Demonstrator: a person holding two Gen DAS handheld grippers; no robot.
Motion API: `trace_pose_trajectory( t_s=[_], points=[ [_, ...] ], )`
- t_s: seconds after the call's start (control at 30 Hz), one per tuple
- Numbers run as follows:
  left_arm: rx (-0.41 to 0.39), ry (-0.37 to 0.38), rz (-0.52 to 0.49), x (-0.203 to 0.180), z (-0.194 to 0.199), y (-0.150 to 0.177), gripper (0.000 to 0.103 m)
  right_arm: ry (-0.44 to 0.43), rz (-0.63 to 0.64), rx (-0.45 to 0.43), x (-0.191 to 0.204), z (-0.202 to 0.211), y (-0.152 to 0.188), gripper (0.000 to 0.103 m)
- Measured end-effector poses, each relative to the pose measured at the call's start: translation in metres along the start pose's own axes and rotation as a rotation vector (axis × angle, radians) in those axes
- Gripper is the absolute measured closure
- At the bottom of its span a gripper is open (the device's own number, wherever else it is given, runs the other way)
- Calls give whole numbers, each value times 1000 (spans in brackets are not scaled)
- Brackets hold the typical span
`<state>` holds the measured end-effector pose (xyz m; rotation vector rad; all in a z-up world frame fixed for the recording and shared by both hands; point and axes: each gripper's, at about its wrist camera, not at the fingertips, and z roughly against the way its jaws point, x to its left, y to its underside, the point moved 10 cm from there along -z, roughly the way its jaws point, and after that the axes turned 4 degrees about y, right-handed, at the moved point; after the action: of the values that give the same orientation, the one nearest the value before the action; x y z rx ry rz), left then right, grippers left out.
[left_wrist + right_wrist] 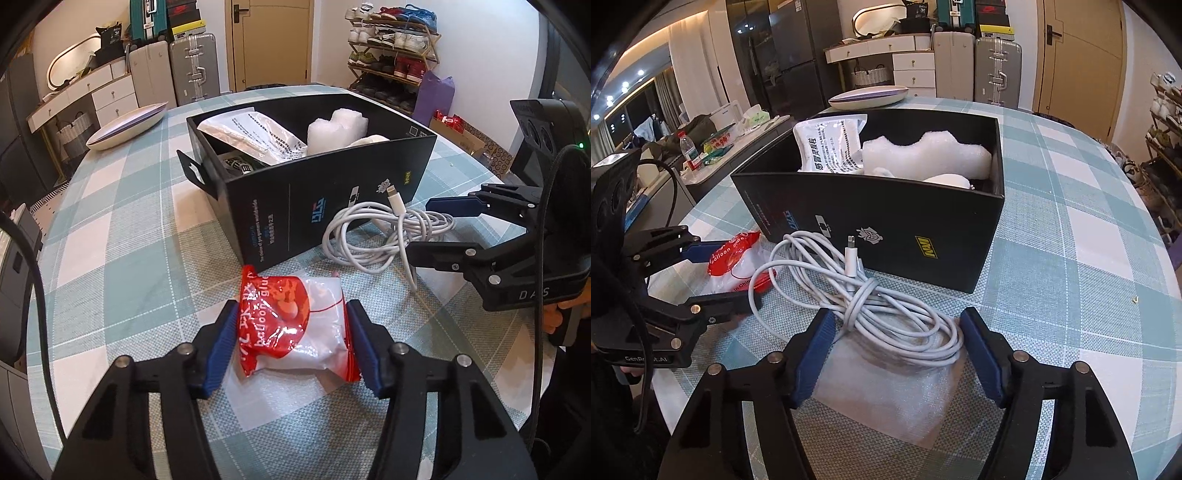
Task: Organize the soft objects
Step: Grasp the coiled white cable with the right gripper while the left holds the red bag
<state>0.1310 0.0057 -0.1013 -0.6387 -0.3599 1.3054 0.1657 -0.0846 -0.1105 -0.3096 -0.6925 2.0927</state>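
Observation:
A red and clear balloon packet (291,325) lies on the checked tablecloth, and it also shows in the right wrist view (738,264). My left gripper (291,345) is open, its blue pads on either side of the packet and close to it. A coiled white charging cable (886,314) lies in front of the black box (886,221); the cable also shows in the left wrist view (380,232). My right gripper (897,354) is open around the cable's near loops, above a foam sheet (886,398). The box (314,192) holds a white printed pouch (831,147) and white foam (927,155).
A shallow oval dish (125,127) sits at the table's far edge. Suitcases, drawers and a shoe rack (391,48) stand beyond the table. The table's edge curves away on the right in the right wrist view.

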Motion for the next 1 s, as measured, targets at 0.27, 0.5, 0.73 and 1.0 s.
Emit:
trace_pose_trajectory(
  t_s=[0.27,0.5,0.73,1.0],
  points=[
    [-9,5,6,3,4,-3,46,-34,12,2,2,2,1,41],
    [-22,7,25,7,8,-5,46,-50,5,-17,2,8,-2,36],
    [-37,5,32,12,14,-8,46,-57,21,-25,12,3,-9,37],
    [-56,2,52,20,20,-11,46,-87,24,-23,18,-3,-19,48]
  ],
)
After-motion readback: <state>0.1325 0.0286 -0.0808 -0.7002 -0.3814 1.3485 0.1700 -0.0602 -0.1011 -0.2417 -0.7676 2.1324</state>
